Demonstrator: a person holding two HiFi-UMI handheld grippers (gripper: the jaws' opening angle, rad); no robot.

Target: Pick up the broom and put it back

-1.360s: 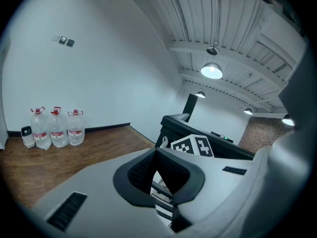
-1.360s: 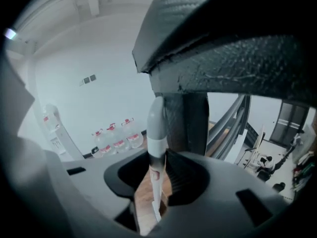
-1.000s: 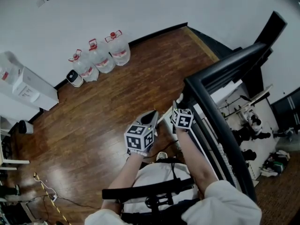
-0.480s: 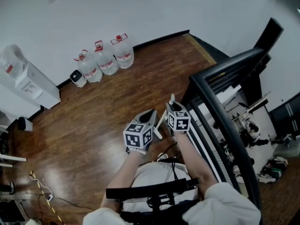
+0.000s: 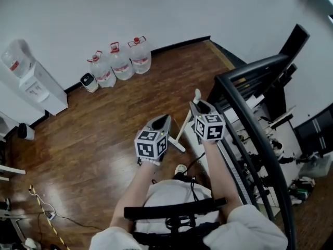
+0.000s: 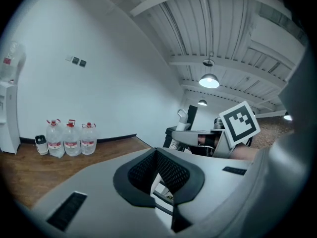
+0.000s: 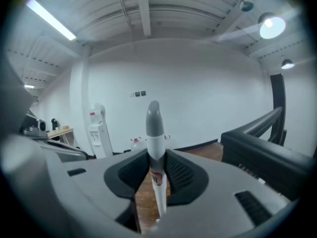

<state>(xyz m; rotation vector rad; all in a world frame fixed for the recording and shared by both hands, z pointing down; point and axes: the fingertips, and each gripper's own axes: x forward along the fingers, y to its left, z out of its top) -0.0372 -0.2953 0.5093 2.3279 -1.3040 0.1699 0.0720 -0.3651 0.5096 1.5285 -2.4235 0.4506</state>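
White with a grey cap, the broom (image 7: pixel 154 133) stands upright by its handle between the jaws of your right hand-held gripper (image 7: pixel 156 177), which are clamped on it below the cap. Seen from above, the handle slants down and left toward the wooden floor (image 5: pixel 104 139), passing just right of your left hand-held gripper (image 5: pixel 162 121). That one's jaws stand slightly apart, gripping nothing. A black railing (image 5: pixel 244 113) runs on your right. Three water bottles (image 5: pixel 120 62) stand by the far wall.

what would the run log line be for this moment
right tool: shut on broom handle, grey tip up | left tool: alongside, grip unclear | put-back: not yet done
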